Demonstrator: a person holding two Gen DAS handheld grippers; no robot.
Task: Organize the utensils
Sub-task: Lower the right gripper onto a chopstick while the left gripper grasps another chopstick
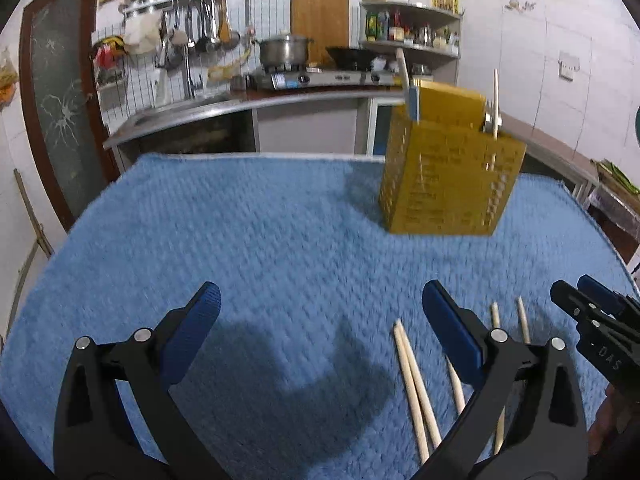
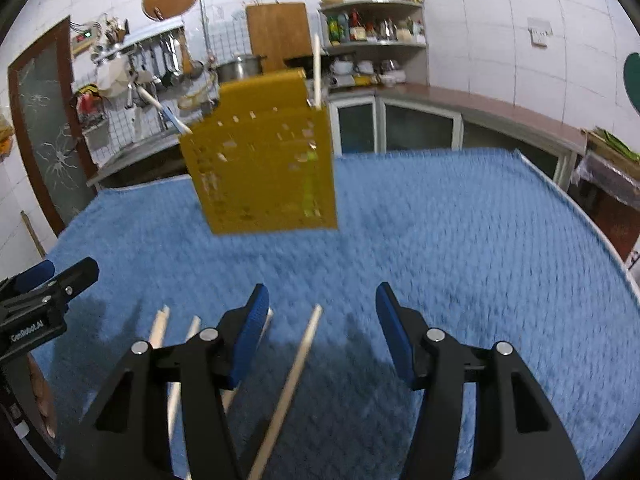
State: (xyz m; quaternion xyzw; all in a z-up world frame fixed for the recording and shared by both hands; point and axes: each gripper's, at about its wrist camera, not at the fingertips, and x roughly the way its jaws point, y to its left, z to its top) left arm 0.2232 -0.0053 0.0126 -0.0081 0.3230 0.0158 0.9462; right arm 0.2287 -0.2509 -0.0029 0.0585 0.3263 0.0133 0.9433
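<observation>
Both the left hand-held gripper (image 1: 320,312) and right hand-held gripper (image 2: 322,308) gape wide, empty, above chopsticks (image 2: 294,372).

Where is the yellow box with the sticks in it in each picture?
Left wrist view: the yellow box stands right of centre, far side of the blue towel.
Right wrist view: the yellow box stands left of centre, ahead of the open right tool.
Shared landmark: the wooden cutting board on the wall.
</observation>
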